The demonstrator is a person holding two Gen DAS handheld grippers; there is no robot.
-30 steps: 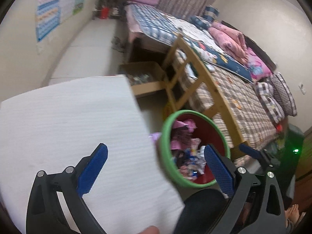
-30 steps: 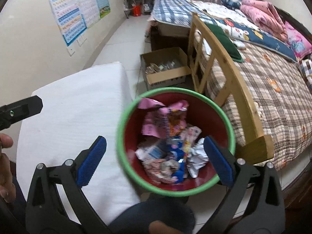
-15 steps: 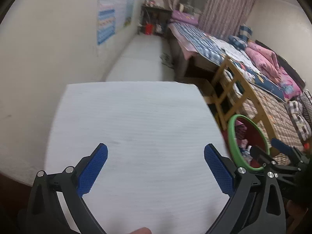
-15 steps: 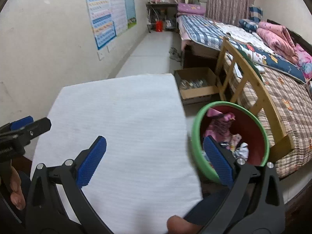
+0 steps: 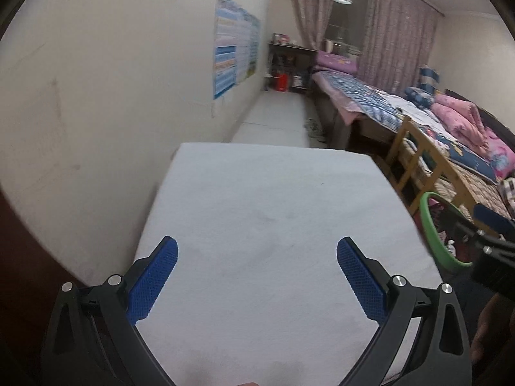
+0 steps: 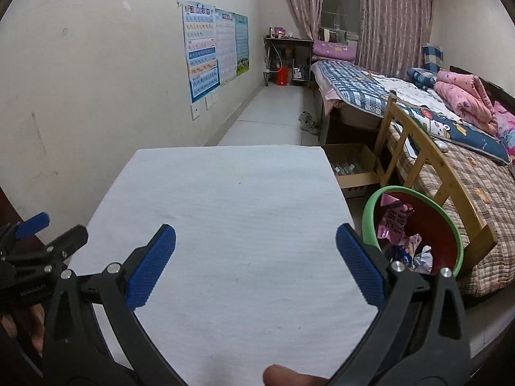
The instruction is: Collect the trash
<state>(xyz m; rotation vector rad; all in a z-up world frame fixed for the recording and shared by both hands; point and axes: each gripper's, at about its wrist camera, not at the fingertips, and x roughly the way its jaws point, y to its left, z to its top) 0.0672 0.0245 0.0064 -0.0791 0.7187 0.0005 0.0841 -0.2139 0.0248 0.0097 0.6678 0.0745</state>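
A red bin with a green rim (image 6: pixel 449 225) stands on the floor right of the white table (image 6: pixel 225 212), holding crumpled wrappers (image 6: pixel 396 222) in pink, white and blue. In the left wrist view only part of the bin's green rim (image 5: pixel 429 231) shows at the right edge. My right gripper (image 6: pixel 256 254) is open over the table, nothing between its blue pads. My left gripper (image 5: pixel 257 265) is open too, above the white surface. The left gripper also shows in the right wrist view at the far left (image 6: pixel 38 238). No trash lies on the table.
A wooden bed frame (image 6: pixel 428 160) with a checked blanket runs along the right, just behind the bin. A cardboard box (image 6: pixel 351 167) sits on the floor past the table's far right corner. Posters (image 6: pixel 212 45) hang on the left wall. A floor aisle (image 6: pixel 273 109) leads to a far desk.
Both grippers swung left and upward, away from the bin and over the white table. The bin slid from centre to the right edge of each view. Both stayed open.
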